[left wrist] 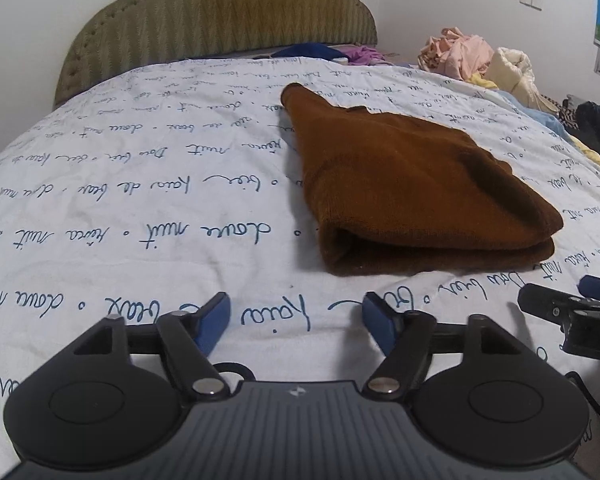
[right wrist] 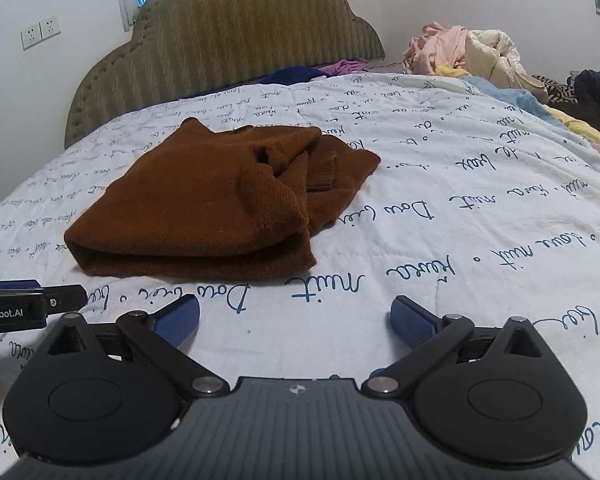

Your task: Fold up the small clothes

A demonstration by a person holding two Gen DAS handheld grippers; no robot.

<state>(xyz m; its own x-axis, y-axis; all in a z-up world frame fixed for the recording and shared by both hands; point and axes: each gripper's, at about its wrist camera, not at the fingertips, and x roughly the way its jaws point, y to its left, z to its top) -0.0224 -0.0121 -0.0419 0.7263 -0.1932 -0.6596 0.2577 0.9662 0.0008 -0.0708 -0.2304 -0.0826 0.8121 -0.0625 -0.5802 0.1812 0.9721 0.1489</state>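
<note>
Both grippers are seen released, nothing between the fingers. Left gripper (left wrist: 296, 322) hovers over bare quilt (left wrist: 120, 208), jaws spread, blue pads clear of fabric. Right gripper (right wrist: 294, 320) is spread wider, likewise empty, over the quilt just short of the sweater. The brown sweater (left wrist: 412, 184) lies on the quilt mid-bed, ahead of both grippers and apart from them; it is doubled over, with the rounded fold edge facing the cameras and two layers visible at that edge. From the right wrist view the far side looks untidy: a bunched sleeve or cuff (right wrist: 300, 160) is tucked loosely on top and a flap sticks out to the right, so the fold is judged rough rather than square. A corner points toward the headboard (left wrist: 220, 20) in the left view. Placement in open quilt is likely chosen so the fold can be made flat, away from the clothes pile (left wrist: 480, 60) at the far right edge, which is probably the unfolded stock. Open empty jaws on both sides suggest this piece is let go; whether another fold is intended cannot be told.
</note>
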